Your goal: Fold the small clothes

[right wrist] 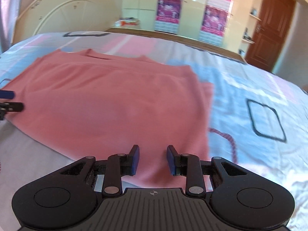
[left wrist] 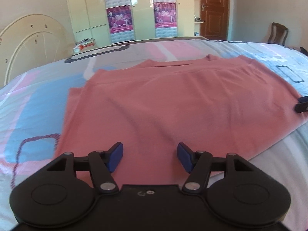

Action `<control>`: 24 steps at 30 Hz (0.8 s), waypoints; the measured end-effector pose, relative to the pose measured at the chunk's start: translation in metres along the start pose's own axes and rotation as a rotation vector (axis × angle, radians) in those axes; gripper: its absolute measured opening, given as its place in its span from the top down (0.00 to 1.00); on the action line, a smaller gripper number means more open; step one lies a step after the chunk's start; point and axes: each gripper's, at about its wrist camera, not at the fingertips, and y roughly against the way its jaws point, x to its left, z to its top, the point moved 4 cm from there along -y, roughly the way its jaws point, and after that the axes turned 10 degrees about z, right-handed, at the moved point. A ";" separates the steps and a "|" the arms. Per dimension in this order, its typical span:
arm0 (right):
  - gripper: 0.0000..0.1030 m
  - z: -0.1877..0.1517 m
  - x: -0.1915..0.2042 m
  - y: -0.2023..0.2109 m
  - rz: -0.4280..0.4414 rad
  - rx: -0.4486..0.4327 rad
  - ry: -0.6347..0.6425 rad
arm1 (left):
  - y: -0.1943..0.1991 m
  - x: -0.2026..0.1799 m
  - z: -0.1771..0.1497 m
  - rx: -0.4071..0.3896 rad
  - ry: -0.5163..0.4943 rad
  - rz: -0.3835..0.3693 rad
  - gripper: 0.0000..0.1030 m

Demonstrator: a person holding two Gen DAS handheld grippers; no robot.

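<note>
Hovering both tongs, left (left wrist: pixel 149 156) and right (right wrist: pixel 153 159), apart and empty over the pink shirt's (left wrist: pixel 173 100) near hem; I'd pinch it next.

Left gripper (left wrist: pixel 149 156), right gripper (right wrist: pixel 153 159): black linkages, blue pads, silver pivot screws.

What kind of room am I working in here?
Most likely a home bedroom. The pink garment lies on a bed with a patterned sheet and a curved cream headboard. Behind it stand tall cream wardrobes and a brown wooden door.
</note>
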 end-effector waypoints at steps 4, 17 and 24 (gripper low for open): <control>0.71 -0.015 -0.018 0.010 -0.047 0.024 -0.031 | -0.002 0.022 -0.007 0.013 0.026 0.038 0.41; 0.71 -0.011 -0.028 0.037 -0.058 -0.057 -0.062 | 0.004 0.058 -0.001 -0.037 0.106 0.050 0.35; 0.71 0.076 -0.010 -0.002 -0.027 -0.170 0.008 | -0.045 0.044 0.087 -0.097 0.089 0.043 0.27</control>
